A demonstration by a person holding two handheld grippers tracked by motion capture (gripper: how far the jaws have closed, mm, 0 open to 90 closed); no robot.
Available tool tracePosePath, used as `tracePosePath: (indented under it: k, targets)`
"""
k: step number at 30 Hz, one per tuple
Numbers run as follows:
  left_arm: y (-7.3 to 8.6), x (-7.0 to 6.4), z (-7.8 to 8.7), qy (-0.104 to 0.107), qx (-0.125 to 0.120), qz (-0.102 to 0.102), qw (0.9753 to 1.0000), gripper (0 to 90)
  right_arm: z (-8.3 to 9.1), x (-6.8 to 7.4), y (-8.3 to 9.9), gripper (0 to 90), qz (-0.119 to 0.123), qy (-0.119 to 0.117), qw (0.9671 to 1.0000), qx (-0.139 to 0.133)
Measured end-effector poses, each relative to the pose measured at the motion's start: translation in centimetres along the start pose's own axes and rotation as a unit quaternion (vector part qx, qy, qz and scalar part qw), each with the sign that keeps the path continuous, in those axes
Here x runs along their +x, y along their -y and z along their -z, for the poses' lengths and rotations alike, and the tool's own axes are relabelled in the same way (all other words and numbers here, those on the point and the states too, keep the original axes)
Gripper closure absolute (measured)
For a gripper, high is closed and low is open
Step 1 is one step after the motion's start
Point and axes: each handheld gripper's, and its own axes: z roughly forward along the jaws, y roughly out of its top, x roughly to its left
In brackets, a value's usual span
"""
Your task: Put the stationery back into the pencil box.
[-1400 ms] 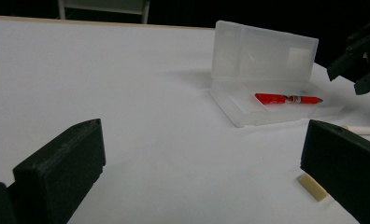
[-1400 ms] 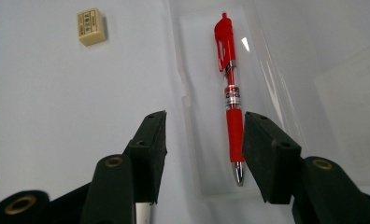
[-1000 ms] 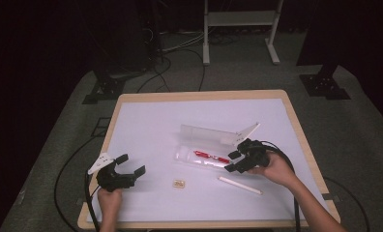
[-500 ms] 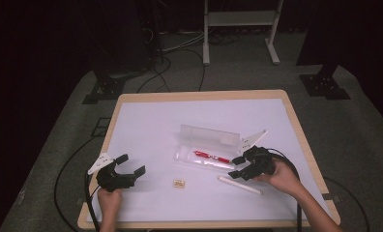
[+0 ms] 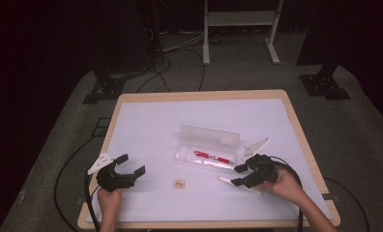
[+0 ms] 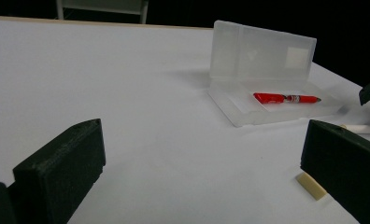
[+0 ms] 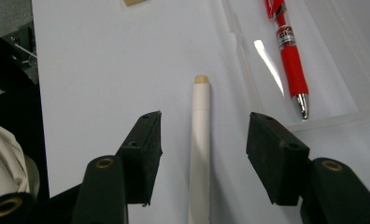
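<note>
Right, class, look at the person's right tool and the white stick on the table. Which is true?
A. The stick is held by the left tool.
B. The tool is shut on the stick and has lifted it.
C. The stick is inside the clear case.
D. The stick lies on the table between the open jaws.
D: in the right gripper view the white stick lies flat on the table between the right tool's spread jaws, neither touching it.
</note>
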Motion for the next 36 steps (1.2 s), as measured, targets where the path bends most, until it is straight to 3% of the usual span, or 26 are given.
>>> tracePosePath:
  k: [19, 30, 36]
  targets:
    - [0.0, 0.0, 0.0, 0.001, 0.001, -0.002, 1.0000, 0.0, -0.7, 0.5, 0.9, 58.8, 0.006, 0.001, 0.9998, 0.016]
    - [0.0, 0.0, 0.0, 0.001, 0.001, -0.001, 1.0000, 0.0, -1.3, 0.5, 1.1, 68.7, 0.033, 0.014, 0.9988, 0.033]
    - [0.0, 0.0, 0.0, 0.002, 0.001, -0.001, 1.0000, 0.0, -1.4, 0.6, 1.1, 73.9, 0.035, 0.020, 0.9984, 0.041]
